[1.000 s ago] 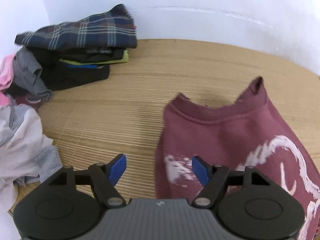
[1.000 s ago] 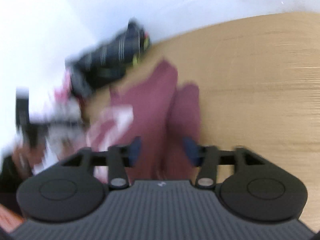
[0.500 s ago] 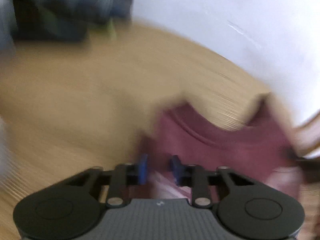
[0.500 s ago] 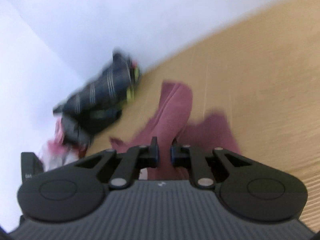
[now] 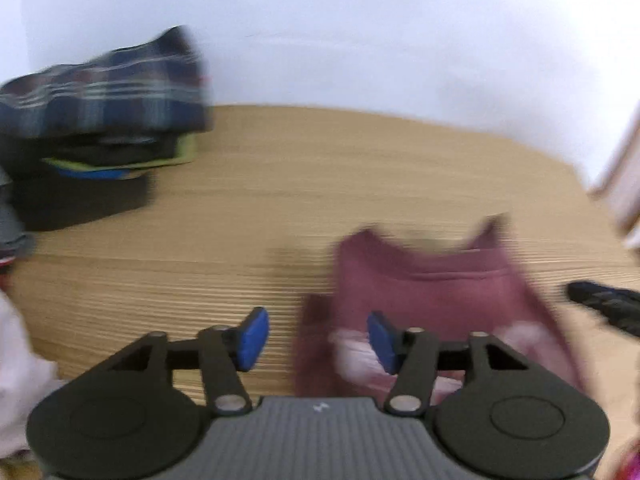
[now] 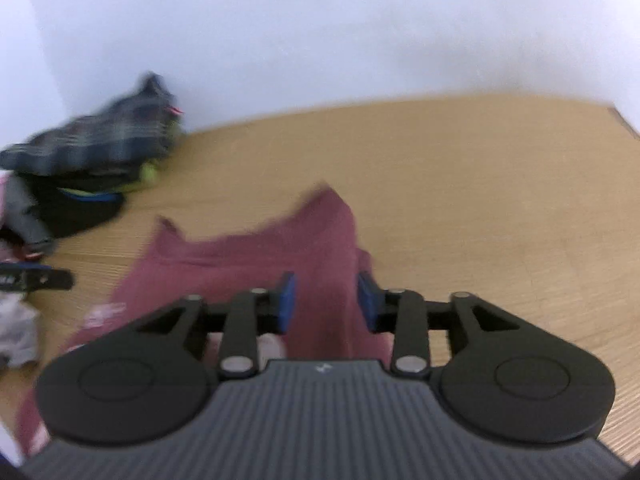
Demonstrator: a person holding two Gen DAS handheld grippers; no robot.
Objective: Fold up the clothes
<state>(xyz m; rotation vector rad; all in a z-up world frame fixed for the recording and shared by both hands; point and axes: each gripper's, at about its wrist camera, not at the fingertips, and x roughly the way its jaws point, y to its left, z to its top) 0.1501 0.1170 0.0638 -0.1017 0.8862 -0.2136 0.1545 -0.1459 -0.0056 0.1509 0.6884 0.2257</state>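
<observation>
A maroon sweatshirt (image 5: 432,292) with a white print lies on the wooden table (image 5: 320,180), collar toward the wall. My left gripper (image 5: 318,340) hovers over its left shoulder edge. Its jaws are opening and the blue pads (image 5: 252,338) stand apart, with only the cloth's edge below the gap. In the right wrist view my right gripper (image 6: 326,302) is over the sweatshirt (image 6: 240,264) at its right shoulder. Its jaws are opening too. A raised ridge of maroon cloth runs between the pads (image 6: 287,304), which do not pinch it. Both views are blurred.
A stack of folded clothes (image 5: 104,92) topped by a dark plaid piece sits at the back left by the white wall, also in the right wrist view (image 6: 92,144). Unfolded pale garments (image 5: 16,360) lie at the left edge. The other gripper (image 6: 36,280) shows at the left.
Half a second ago both grippers were nearly shut on the sweatshirt's shoulders; now both stand apart again. The left view has pulled back and up, and the right gripper has swung sideways.
</observation>
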